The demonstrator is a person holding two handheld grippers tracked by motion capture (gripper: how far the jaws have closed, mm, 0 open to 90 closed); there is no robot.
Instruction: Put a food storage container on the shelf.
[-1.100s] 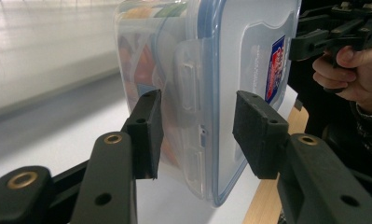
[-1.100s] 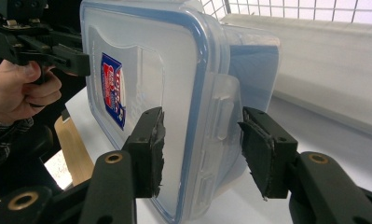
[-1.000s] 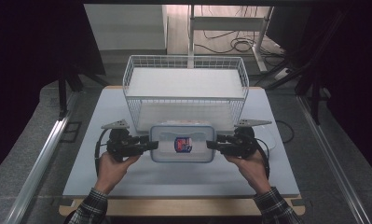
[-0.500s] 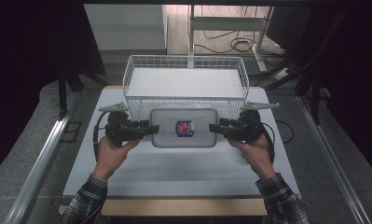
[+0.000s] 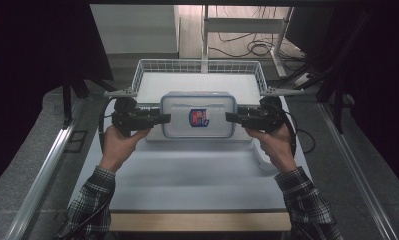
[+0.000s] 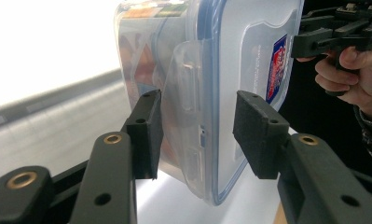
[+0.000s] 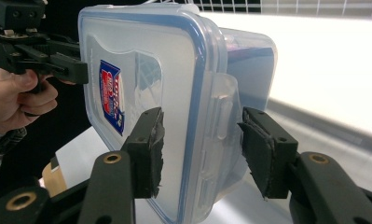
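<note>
Clear-plastic container [image 5: 198, 116] clamped endwise between my left gripper [image 5: 159, 119] and right gripper [image 5: 233, 118], lifted; next, level carry into wire basket [image 5: 197, 67].

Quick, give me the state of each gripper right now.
Left gripper: closed on one end of the plastic box, holding it up.
Right gripper: closed on the other end, sharing the lift.

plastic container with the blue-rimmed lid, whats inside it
Through the clear wall of the plastic container, colourful printed packaging shows, orange and green. What it is cannot be told: the frosted lid and its side latch cover the rest.
</note>
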